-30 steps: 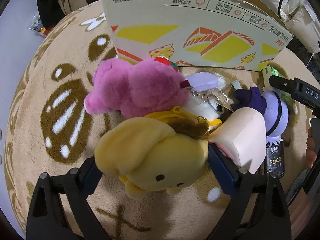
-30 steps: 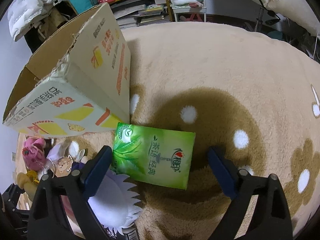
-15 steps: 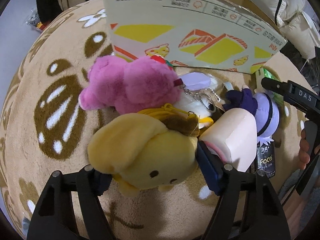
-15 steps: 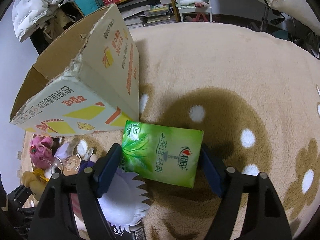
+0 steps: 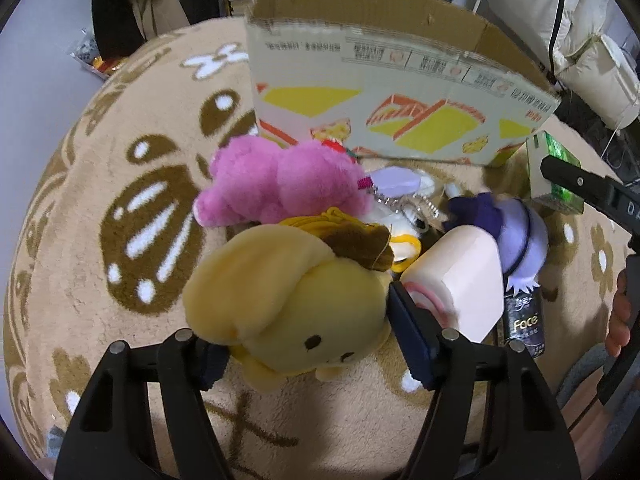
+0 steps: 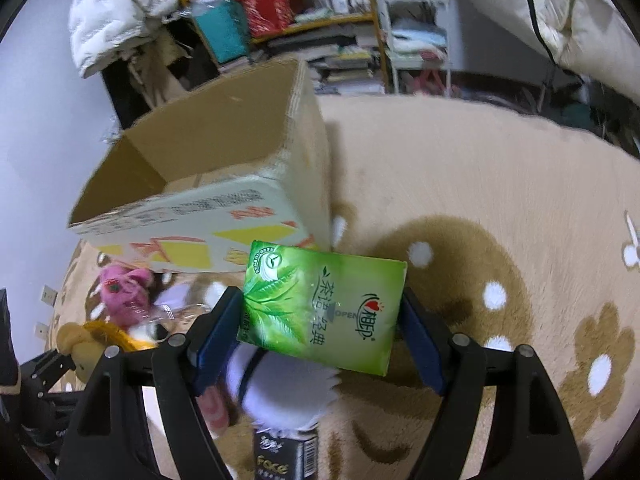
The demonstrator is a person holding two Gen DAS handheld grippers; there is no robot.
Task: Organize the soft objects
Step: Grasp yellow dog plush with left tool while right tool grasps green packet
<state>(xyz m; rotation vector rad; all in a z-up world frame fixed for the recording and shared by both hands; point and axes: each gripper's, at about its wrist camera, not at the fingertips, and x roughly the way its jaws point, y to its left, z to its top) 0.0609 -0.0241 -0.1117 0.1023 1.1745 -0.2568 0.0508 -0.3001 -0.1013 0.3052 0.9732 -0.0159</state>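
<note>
My left gripper is shut on a yellow dog plush and holds it just above the rug. My right gripper is shut on a green tissue pack, lifted off the rug beside the open cardboard box. The box stands behind a pile of toys: a pink plush, a purple-and-white plush, a pale pink block toy and keychains. The tissue pack also shows in the left wrist view.
A black "Face" pack lies on the tan patterned rug; it also shows in the right wrist view. Shelves with clutter and white bedding stand beyond the rug.
Both grippers closed, the left on the yellow plush and the right on the tissue pack. Both have risen, so the box's open top now shows.
</note>
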